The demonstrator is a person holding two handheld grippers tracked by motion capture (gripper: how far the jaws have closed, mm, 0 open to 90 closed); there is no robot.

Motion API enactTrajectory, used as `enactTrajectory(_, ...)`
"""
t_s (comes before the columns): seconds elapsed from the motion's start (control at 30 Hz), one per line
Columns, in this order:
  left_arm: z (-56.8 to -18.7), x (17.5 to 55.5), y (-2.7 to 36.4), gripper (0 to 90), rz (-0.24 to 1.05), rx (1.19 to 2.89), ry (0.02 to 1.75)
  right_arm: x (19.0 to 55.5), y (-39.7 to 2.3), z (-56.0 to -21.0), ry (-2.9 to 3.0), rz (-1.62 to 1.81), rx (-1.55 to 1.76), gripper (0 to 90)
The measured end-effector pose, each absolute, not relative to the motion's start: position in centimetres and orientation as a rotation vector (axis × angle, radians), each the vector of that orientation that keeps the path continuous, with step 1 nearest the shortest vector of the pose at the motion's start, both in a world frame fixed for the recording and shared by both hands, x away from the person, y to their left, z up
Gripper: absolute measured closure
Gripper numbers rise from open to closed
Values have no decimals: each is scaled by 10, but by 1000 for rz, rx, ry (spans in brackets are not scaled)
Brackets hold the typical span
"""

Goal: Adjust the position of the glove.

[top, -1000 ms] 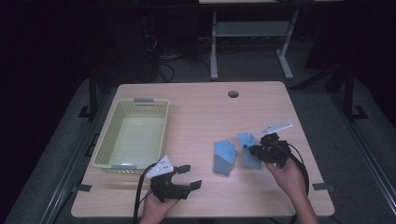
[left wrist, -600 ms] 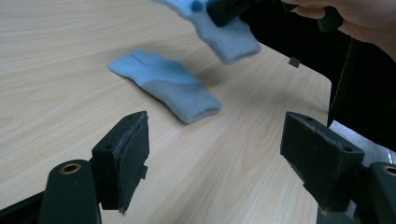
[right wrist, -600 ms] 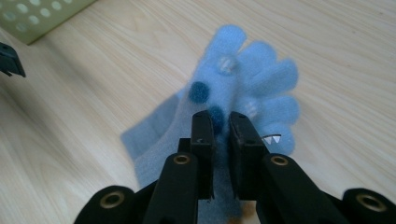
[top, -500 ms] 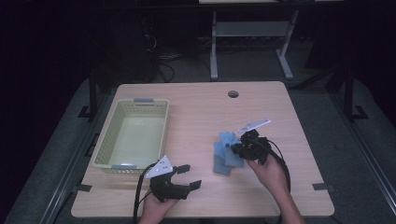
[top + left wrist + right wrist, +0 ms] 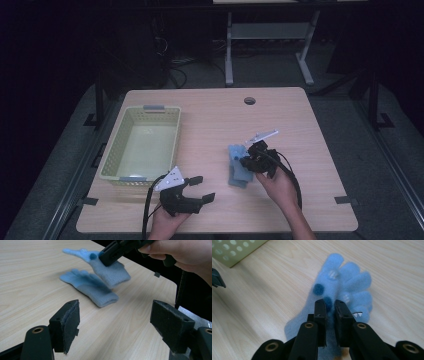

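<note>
Right of the basket (image 5: 141, 145), right gripper (image 5: 248, 161) jaws clench a glove (image 5: 342, 287), fingertips away.

basket (image 5: 142, 142) left, gloves (image 5: 239, 166) right, on table (image 5: 220, 115)

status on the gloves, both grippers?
Right gripper shut on one blue glove, lifted above second glove lying on table. Left gripper open, empty. Path to basket clear.

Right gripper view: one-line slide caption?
Right gripper shut on a blue glove, lifted above the wooden table.
</note>
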State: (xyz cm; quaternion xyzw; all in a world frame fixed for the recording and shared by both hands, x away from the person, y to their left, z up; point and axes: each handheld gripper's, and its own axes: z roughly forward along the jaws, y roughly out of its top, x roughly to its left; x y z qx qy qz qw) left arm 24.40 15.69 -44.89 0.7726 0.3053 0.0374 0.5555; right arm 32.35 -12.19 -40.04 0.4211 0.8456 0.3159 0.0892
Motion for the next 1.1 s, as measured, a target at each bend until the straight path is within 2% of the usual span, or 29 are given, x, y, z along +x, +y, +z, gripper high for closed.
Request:
enactTrajectory(0.63,-449,243,156,234,91,1833,712,324,-112,-414,2501,937,1292,807)
enactTrajectory(0.9,-450,244,155,234,86,1839,710,327,-112,-434,2508,878,1345,784)
enactTrajectory(1.03,-450,243,154,234,82,1841,708,328,-112,-439,2505,874,1346,761)
enactTrajectory(1.1,-450,243,154,234,82,1841,708,328,-113,-439,2501,876,1347,698)
